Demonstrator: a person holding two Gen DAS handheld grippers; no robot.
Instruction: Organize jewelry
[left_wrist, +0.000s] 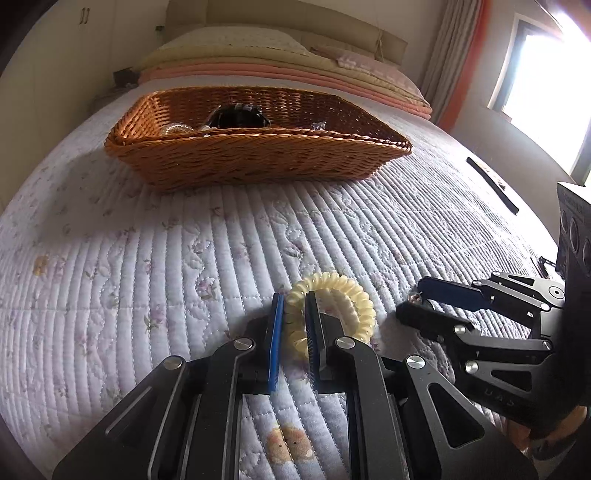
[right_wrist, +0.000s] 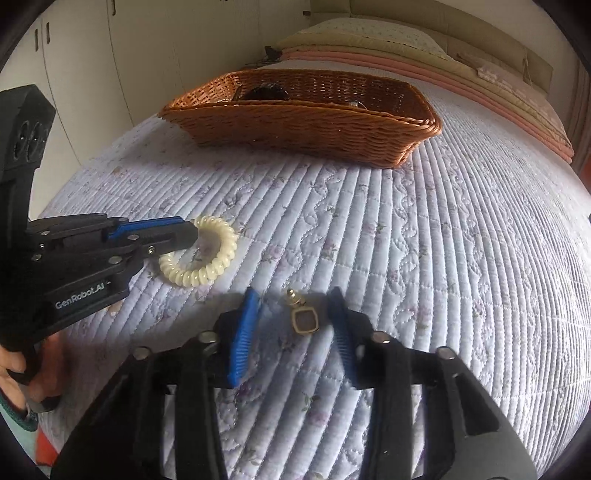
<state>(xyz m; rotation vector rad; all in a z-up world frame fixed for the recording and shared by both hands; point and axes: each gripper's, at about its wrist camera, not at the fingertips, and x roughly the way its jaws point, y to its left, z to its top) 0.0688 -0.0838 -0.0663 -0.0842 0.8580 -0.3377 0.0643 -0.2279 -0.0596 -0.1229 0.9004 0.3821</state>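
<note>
A cream spiral hair tie (left_wrist: 345, 306) lies on the quilted bed. My left gripper (left_wrist: 295, 314) has its fingers around one side of the ring, one finger inside it; in the right wrist view (right_wrist: 184, 236) the jaws look closed on the tie (right_wrist: 207, 264). A gold earring with a square pendant (right_wrist: 303, 317) lies on the quilt between the open fingers of my right gripper (right_wrist: 295, 314), untouched. In the left wrist view the right gripper (left_wrist: 421, 299) sits low at the right. A wicker basket (left_wrist: 258, 155) (right_wrist: 295, 122) stands farther up the bed with a black item (left_wrist: 236, 116) inside.
The quilt (left_wrist: 147, 258) covers the bed. Folded blankets and pillows (left_wrist: 277, 62) lie behind the basket. A black strip (left_wrist: 491, 184) lies near the right bed edge by a window. White cupboards (right_wrist: 92, 74) stand on the left.
</note>
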